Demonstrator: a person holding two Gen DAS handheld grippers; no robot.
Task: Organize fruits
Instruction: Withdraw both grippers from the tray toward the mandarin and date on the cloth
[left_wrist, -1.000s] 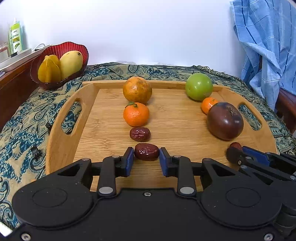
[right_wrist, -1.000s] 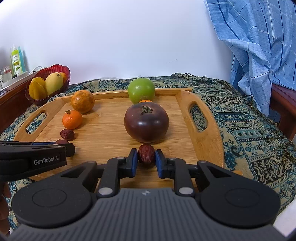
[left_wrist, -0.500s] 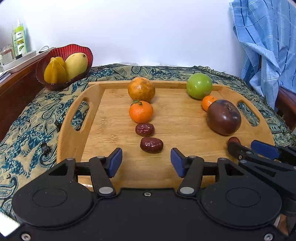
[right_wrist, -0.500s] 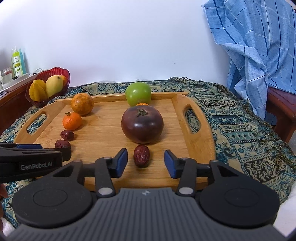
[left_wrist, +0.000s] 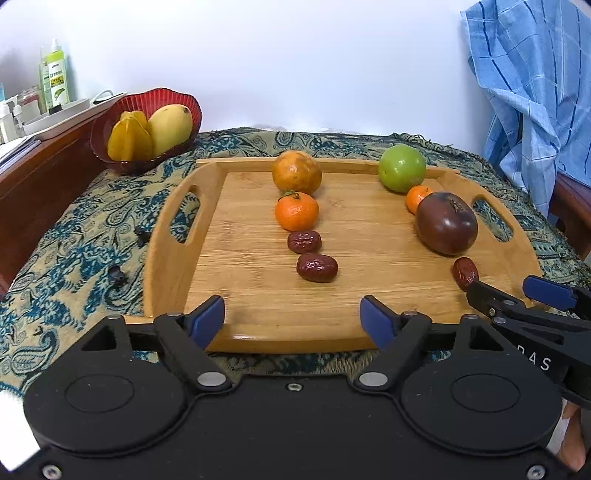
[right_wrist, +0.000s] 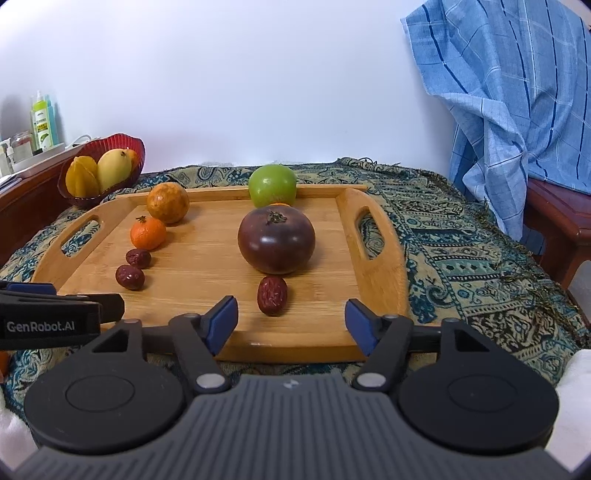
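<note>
On the wooden tray (left_wrist: 173, 258) (right_wrist: 380, 280) fruit lies in two rows. The left row holds a mottled orange (left_wrist: 296, 172), a tangerine (left_wrist: 296, 211) and two red dates (left_wrist: 304, 242) (left_wrist: 317, 267). The right row holds a green fruit (right_wrist: 272, 185), a small tangerine (left_wrist: 416, 197), a dark purple tomato (right_wrist: 276, 240) and a red date (right_wrist: 272, 290). My left gripper (left_wrist: 291, 318) hovers over the tray's near edge, jaws opening, nothing between them. My right gripper (right_wrist: 291, 321) is likewise opening, with its date lying free just beyond the fingertips.
A red bowl (left_wrist: 184, 107) with a mango and starfruit stands at the back left on the patterned cloth (right_wrist: 461, 236). Bottles (left_wrist: 55, 74) sit on a wooden ledge at far left. A blue checked cloth (right_wrist: 517, 92) hangs over a chair at right.
Both grippers let go of their dates, spread their jaws wide and drew back toward the tray's near edge. The dates stay where they were set down.
</note>
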